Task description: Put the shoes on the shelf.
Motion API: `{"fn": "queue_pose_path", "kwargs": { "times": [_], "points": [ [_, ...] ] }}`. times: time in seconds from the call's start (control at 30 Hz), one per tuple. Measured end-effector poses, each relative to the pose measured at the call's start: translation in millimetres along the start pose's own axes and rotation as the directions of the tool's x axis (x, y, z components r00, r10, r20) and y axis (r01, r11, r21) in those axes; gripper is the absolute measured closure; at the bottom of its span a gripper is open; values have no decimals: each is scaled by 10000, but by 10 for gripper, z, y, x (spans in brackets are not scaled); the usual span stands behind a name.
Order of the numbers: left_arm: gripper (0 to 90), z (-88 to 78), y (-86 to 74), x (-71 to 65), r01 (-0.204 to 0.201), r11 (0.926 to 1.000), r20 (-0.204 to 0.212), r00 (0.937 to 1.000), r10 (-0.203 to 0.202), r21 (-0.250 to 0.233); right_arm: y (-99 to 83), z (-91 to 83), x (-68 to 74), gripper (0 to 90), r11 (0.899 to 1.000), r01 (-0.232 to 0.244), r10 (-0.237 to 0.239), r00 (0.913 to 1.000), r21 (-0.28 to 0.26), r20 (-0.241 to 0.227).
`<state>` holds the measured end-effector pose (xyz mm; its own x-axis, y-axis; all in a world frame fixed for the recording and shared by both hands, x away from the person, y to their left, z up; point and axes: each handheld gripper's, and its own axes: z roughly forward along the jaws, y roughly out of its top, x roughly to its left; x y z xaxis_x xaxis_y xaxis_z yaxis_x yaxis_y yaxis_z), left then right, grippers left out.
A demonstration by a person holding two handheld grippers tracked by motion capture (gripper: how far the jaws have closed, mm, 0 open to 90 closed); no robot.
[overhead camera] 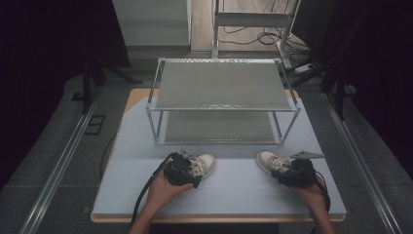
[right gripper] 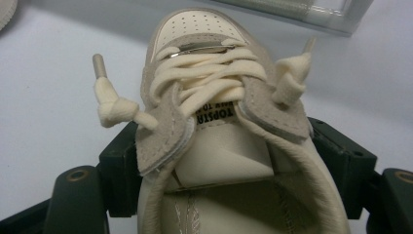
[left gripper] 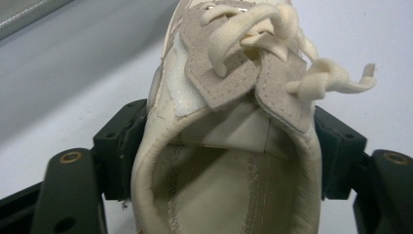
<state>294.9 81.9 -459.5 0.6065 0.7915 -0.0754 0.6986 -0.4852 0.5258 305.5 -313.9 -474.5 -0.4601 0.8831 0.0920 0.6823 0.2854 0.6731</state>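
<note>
Cream sneakers sit on the tabletop (overhead camera: 146, 195) before the shelf rack (overhead camera: 221, 97); the left claw (left gripper: 214, 141) pinches the left sneaker (left gripper: 229, 146), the right claw (right gripper: 234, 146) the right sneaker (right gripper: 214, 126); soft collars may buckle, letting either slip when lifted.
</note>
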Motion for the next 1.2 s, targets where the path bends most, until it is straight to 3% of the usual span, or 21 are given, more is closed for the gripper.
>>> {"fn": "queue_pose_path", "kwargs": {
  "times": [0.3,0.5,0.73,1.2],
  "points": [
    [296,-12,-17,6,-82,9998,29,10000,82,-163,-15,-15,-3,272,9999,5,-6,10000,-134,-77],
    [300,-68,-33,23,101,9982,177,9998,-90,-595,-15,-49,8,278,9996,-5,-4,9995,-279,-324],
    [300,-190,49,55,248,9940,213,9995,-227,-1062,41,-129,77,280,9975,56,-86,9991,-706,-419],
    [302,-196,204,113,425,9910,180,9990,-405,-1267,176,-93,179,281,9947,125,-184,9982,-1020,-570]
  ]
}}
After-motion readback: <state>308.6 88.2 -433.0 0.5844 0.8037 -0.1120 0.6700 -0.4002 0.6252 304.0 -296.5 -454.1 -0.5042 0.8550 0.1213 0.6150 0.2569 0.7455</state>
